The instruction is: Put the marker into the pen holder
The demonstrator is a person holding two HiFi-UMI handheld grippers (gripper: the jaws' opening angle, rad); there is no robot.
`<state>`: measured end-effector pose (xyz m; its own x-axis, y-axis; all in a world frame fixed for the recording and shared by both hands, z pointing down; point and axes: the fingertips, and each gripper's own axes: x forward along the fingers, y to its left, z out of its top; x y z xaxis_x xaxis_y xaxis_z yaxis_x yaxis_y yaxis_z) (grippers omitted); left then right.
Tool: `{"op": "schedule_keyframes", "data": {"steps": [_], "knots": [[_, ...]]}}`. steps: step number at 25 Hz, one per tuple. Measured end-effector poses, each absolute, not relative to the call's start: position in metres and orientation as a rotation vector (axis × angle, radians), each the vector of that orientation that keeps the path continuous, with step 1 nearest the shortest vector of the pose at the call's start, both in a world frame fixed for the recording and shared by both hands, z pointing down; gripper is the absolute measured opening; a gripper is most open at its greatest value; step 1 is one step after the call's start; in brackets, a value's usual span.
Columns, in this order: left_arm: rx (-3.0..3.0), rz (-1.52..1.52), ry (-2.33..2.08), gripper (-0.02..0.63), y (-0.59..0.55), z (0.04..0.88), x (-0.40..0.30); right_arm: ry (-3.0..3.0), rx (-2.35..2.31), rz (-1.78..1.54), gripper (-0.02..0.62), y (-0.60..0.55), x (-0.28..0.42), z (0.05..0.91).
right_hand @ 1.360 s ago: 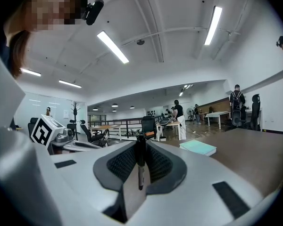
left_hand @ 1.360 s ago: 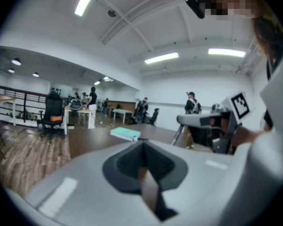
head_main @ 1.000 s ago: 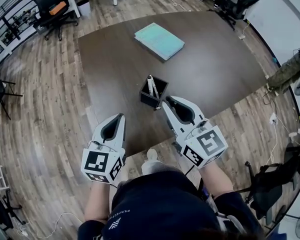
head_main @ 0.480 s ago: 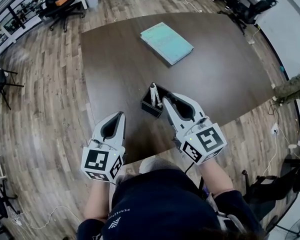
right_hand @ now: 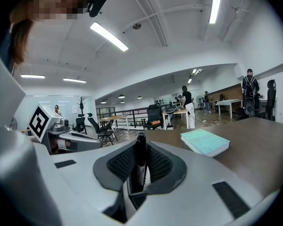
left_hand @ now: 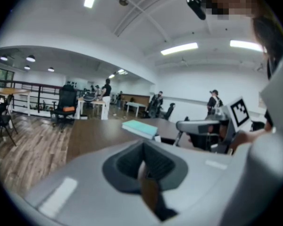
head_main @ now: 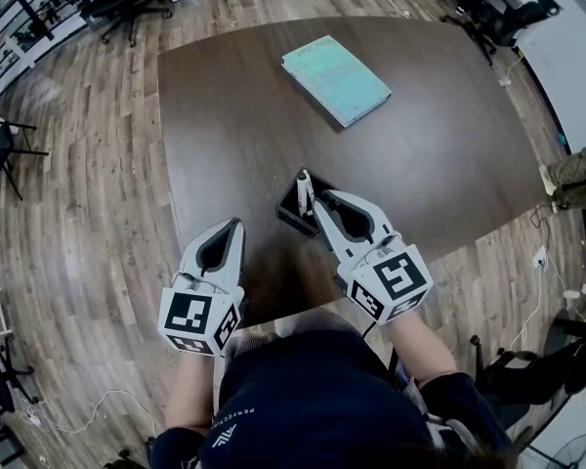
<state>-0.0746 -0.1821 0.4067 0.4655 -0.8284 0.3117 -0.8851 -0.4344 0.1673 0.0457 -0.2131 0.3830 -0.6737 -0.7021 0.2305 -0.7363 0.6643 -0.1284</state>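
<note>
Head view first, and the big dark table (head_main: 225,115) fills the middle of the shot over a wood floor. A teal book (head_main: 337,79) lies flat toward its far side, well apart from the action.

Down at the near edge, the left gripper (head_main: 232,227) hangs over the table. Its own camera shows the jaws pressed together at the tips with nothing between them.

The right gripper (head_main: 317,203) sits higher and further in, its nose right at the black pen holder (head_main: 289,210), which stands near the front edge of the table.

Now the small one: the marker (head_main: 303,189), with a white body and a black cap, stands upright. The right gripper view puts it dead centre between the two ribbed pads, which are clamped onto it from both sides. The cap pokes above the pads, and the lower end is already down inside the pen holder's open top.
</note>
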Motion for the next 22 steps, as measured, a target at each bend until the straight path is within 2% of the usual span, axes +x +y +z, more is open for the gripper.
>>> {"op": "schedule_keyframes", "data": {"steps": [16,19,22], "knots": [[2.39,0.284,-1.448,0.006,-0.192,0.418,-0.074,-2.669,1.076,0.326,0.057,-0.214,0.041,0.414],[2.388,0.283,-1.452,0.006,-0.191,0.417,-0.075,-2.668,1.062,0.329,0.104,-0.212,0.039,0.414],[2.389,0.286,-1.453,0.006,-0.189,0.417,-0.073,-2.663,1.065,0.321,0.106,-0.212,0.041,0.414]]}}
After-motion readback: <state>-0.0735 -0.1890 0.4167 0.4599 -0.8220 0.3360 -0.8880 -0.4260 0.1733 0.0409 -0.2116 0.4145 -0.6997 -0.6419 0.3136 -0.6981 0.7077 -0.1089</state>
